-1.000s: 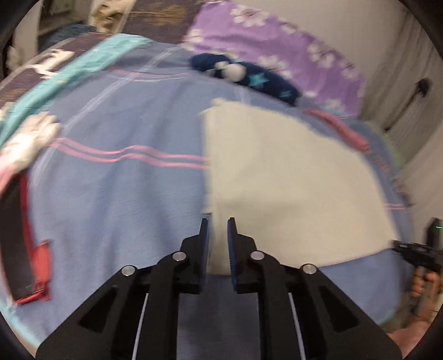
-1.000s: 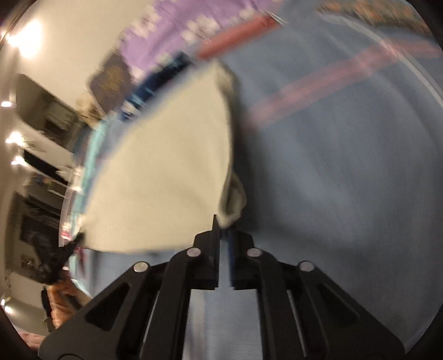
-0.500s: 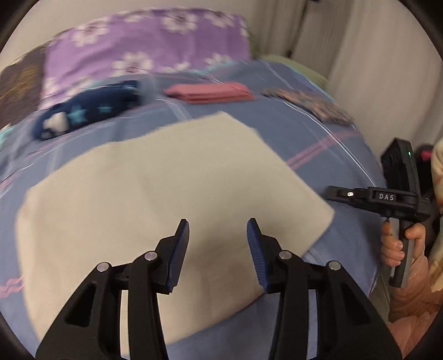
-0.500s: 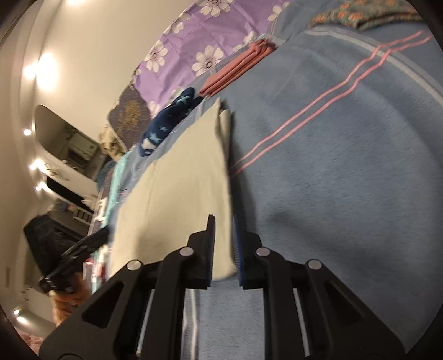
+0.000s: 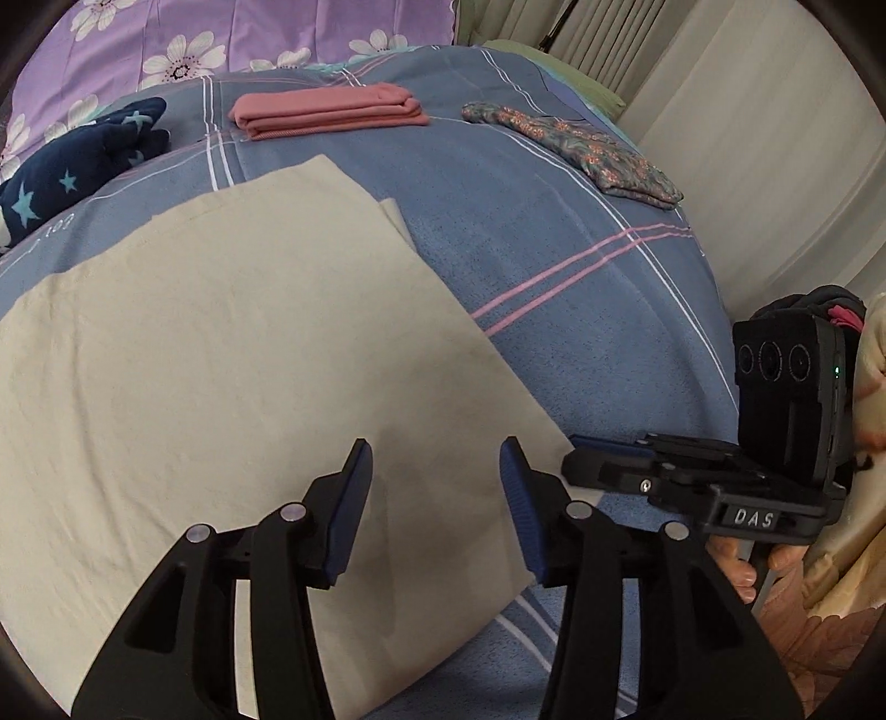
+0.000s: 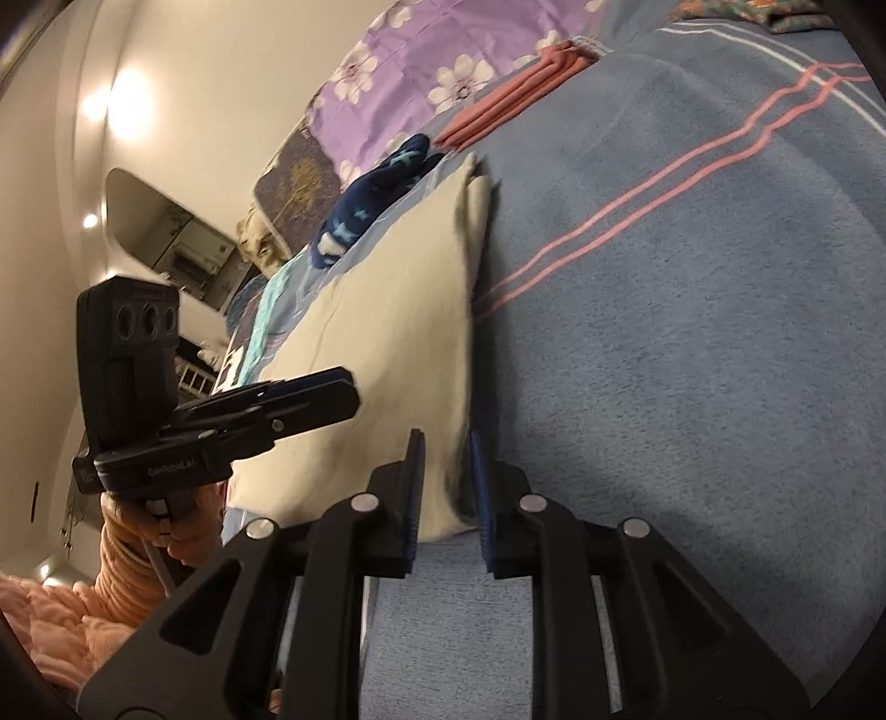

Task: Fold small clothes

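A cream cloth point(image 5: 232, 354) lies flat on the blue blanket point(image 5: 554, 232), folded over with a lower layer peeking out at its far corner. My left gripper point(image 5: 434, 471) is open and empty, hovering over the cloth's near right part. My right gripper point(image 6: 447, 459) is partly open with the cloth's near right corner point(image 6: 437, 487) between its jaws; it does not pinch the cloth. It also shows in the left wrist view point(image 5: 595, 448), at the cloth's right corner. The left gripper shows in the right wrist view point(image 6: 310, 396), above the cloth point(image 6: 398, 310).
At the back lie a folded pink garment point(image 5: 326, 113), a navy star-print garment point(image 5: 72, 166) and a floral cloth point(image 5: 576, 149). A purple flowered pillow point(image 5: 221, 33) lies at the head. The bed edge and curtain point(image 5: 775, 138) are on the right.
Both grippers have let go of the cloth and opened, the left wide, the right slightly. The cloth now lies flat; the left gripper has swung right, towards the right gripper.
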Tool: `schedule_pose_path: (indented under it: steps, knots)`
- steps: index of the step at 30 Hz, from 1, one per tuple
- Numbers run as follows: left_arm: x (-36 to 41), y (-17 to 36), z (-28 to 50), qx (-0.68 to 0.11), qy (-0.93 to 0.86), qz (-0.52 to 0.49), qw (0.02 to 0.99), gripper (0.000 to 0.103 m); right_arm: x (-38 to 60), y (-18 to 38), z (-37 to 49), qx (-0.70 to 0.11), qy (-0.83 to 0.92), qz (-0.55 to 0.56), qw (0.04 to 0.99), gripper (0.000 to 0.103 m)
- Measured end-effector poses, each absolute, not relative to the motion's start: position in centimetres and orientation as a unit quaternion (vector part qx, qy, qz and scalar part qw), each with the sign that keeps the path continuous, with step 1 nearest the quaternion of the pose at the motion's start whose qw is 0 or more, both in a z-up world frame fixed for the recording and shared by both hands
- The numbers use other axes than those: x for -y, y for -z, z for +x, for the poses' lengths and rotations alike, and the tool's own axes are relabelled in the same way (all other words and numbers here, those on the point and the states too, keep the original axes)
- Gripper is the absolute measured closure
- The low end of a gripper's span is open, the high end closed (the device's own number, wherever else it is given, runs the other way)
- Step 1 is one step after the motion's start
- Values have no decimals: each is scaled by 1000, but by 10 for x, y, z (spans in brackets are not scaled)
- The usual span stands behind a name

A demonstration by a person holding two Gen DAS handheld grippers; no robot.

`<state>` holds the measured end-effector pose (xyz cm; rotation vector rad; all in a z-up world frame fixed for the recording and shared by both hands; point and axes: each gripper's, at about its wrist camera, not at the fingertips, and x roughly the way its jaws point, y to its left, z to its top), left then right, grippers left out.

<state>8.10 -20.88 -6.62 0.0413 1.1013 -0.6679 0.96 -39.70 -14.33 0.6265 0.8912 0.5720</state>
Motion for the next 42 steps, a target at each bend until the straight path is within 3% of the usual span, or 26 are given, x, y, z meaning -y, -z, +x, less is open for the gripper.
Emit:
schedule_pose_path:
  steps: [11,13,16,21,26,29,32,33,35,36,42]
  knots:
    - [235,72,90,-519,332,14,788,46,358,128,8,-416,-337,233,812,82]
    - [241,82,89,-527,321,44,786,69,357,126,5,-418,-338,225,813,78]
    - [238,87,86,-524,319,49,788,75,369,118,-3,-414,-336,199,822,73]
    - [228,87,79,-525,324,45,786,75,414,107,12,-411,-246,201,855,68]
    - [236,86,72,-519,336,60,784,61,429,112,81,-430,-227,232,842,68]
    - [248,85,63,-513,352,82,779,60,414,117,130,-453,-239,224,829,68]
    - [255,87,58,-508,357,93,778,66,394,125,168,-475,-247,215,817,68]
    - [254,88,59,-510,358,84,778,76,389,129,177,-483,-245,212,814,68]
    - [254,90,61,-513,361,66,776,91,380,135,193,-493,-236,211,810,81]
    - [255,91,61,-511,366,64,776,99,375,135,199,-496,-233,208,810,101]
    - [264,94,55,-493,393,80,772,99,382,83,184,-412,-196,163,875,101]
